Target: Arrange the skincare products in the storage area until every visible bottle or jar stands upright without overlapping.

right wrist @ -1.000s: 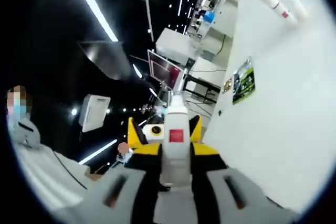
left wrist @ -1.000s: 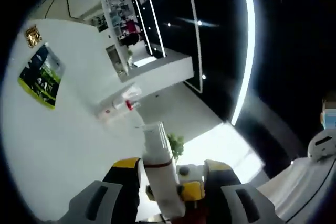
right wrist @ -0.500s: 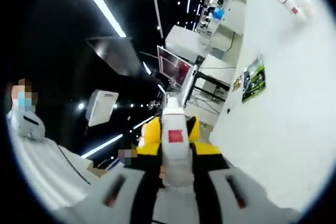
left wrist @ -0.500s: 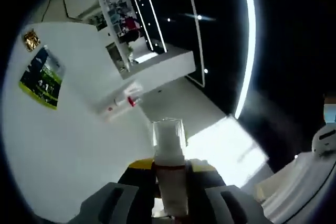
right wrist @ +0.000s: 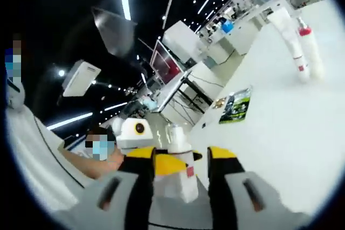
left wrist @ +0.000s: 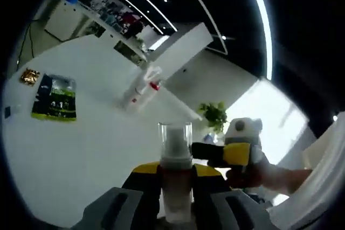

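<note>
My left gripper (left wrist: 175, 187) is shut on a slim white bottle (left wrist: 175, 157) with a clear cap and a red band, which stands up between the jaws. My right gripper (left wrist: 226, 153) comes in from the right, held by a hand, close beside that bottle. In the right gripper view, a white bottle (right wrist: 180, 173) with a red label stands between the jaws of my right gripper (right wrist: 182, 184). These jaws are spread, with a gap on the bottle's right side. The left gripper (right wrist: 135, 130) shows just to the left.
A white wall (left wrist: 81, 149) carries a green poster (left wrist: 54, 98) and white pipes (left wrist: 143, 87); the same poster (right wrist: 234, 106) and pipes (right wrist: 299, 47) show in the right gripper view. A potted plant (left wrist: 214, 114) stands behind. A person in a white coat (right wrist: 32, 149) is at the left.
Both views have swung down from the ceiling toward the wall. The two grippers have come close together. The right jaws stand wider around the white bottle, which sits lower between them.
</note>
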The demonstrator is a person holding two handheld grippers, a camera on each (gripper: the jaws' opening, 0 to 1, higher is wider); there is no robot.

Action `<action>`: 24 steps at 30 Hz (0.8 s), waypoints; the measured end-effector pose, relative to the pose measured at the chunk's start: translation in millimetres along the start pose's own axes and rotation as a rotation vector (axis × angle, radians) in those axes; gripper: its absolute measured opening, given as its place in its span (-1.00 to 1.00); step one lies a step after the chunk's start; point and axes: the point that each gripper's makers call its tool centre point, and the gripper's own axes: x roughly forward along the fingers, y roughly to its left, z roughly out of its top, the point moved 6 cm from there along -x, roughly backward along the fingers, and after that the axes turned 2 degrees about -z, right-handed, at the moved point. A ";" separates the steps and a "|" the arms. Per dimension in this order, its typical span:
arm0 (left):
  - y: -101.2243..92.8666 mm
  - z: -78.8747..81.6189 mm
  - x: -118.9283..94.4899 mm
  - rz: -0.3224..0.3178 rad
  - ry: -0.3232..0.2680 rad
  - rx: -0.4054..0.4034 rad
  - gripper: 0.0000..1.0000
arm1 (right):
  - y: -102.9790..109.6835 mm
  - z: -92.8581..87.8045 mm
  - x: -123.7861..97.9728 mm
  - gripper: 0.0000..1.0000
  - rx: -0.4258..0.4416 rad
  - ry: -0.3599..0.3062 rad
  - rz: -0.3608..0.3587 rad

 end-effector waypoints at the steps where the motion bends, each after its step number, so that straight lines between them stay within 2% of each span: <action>1: -1.4 -1.4 1.1 0.003 0.012 0.026 -0.56 | 2.3 -0.8 4.1 -0.21 -0.039 0.013 -0.002; 4: -6.3 -7.2 3.2 0.007 0.056 0.082 -0.56 | 7.6 -7.4 15.0 -0.22 -0.086 0.069 -0.035; 5: -6.5 -7.7 3.4 0.008 0.061 0.090 -0.56 | 7.2 -10.7 19.3 -0.23 -0.100 0.095 -0.072; 7: -8.1 -10.9 4.7 0.011 0.081 0.128 -0.56 | 5.8 -14.0 23.8 -0.36 -0.190 0.141 -0.121; 8: -8.8 -11.6 5.0 0.012 0.084 0.138 -0.56 | 4.7 -14.7 24.4 -0.45 -0.206 0.159 -0.141; 9: -9.6 -12.4 5.1 0.013 0.089 0.154 -0.56 | 4.8 -12.9 25.1 -0.48 -0.194 0.147 -0.155; 10: -8.1 -11.2 4.6 0.029 0.078 0.170 -0.56 | 5.8 -12.7 25.3 -0.50 -0.142 0.142 -0.146; 14: -11.5 -9.0 4.9 -0.016 0.059 0.165 -0.55 | 2.7 -8.0 17.8 -0.53 -0.104 0.128 -0.126; 16: -13.7 -7.4 5.7 -0.048 0.048 0.158 -0.55 | 2.3 -5.7 14.5 -0.54 -0.083 0.118 -0.105; 18: -19.9 -5.4 5.5 -0.123 0.032 0.127 -0.54 | 3.4 -1.9 8.5 -0.54 -0.040 0.108 -0.042; 19: -21.5 -5.5 5.1 -0.144 0.032 0.108 -0.51 | 4.2 3.3 5.5 -0.54 -0.033 0.082 -0.002; 21: -26.6 -8.4 6.2 -0.198 0.051 0.056 -0.41 | 9.4 10.9 0.0 -0.54 -0.018 0.055 0.067; 22: -27.8 -9.9 7.1 -0.208 0.062 0.044 -0.37 | 10.1 16.0 -3.1 -0.54 -0.018 0.031 0.076; 24: -28.9 -16.2 8.9 -0.228 0.107 0.044 -0.37 | 18.0 24.0 -10.1 -0.54 -0.040 0.021 0.155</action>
